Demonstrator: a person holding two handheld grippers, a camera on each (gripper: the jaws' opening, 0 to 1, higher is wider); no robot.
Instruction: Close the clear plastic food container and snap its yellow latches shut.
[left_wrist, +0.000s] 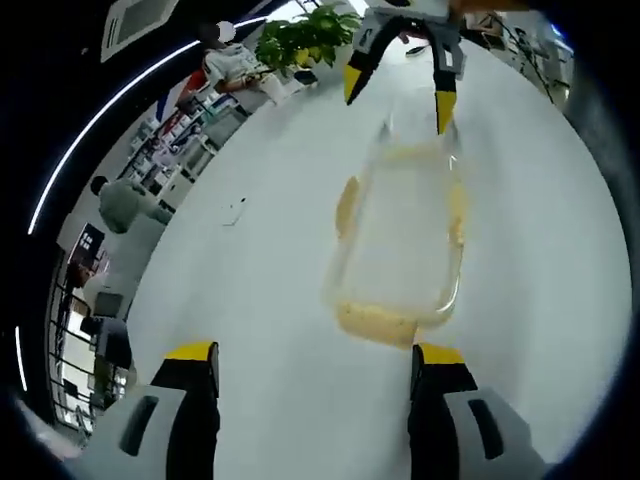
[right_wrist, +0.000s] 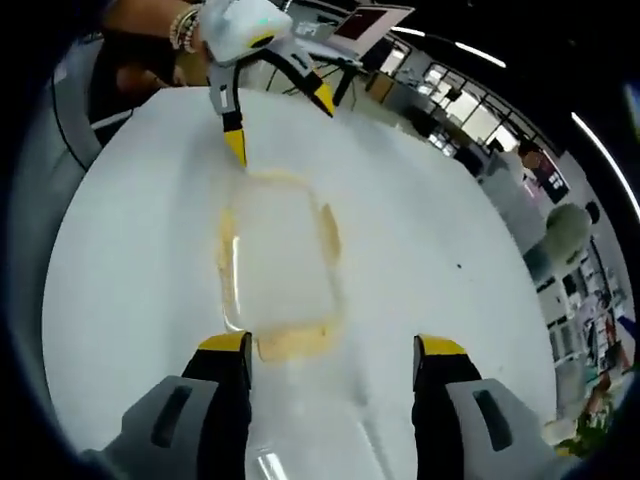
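container (left_wrist: 400, 245) of clear plastic, yellow latches (left_wrist: 347, 205) on its rim, flat on white table (left_wrist: 250, 280). left gripper (left_wrist: 315, 355) and right gripper (right_wrist: 330, 345) at opposite container ends, jaws wide apart, holding nothing. likely light, stiff, slippery; best pressed at latch tabs.

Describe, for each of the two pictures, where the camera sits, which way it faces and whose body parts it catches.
Left gripper view: rides the left gripper, facing across the white table at the container; the right gripper shows beyond.
Right gripper view: rides the right gripper, facing back at the container; the left gripper and a wrist show.
Shared: container, table, opposite ends.
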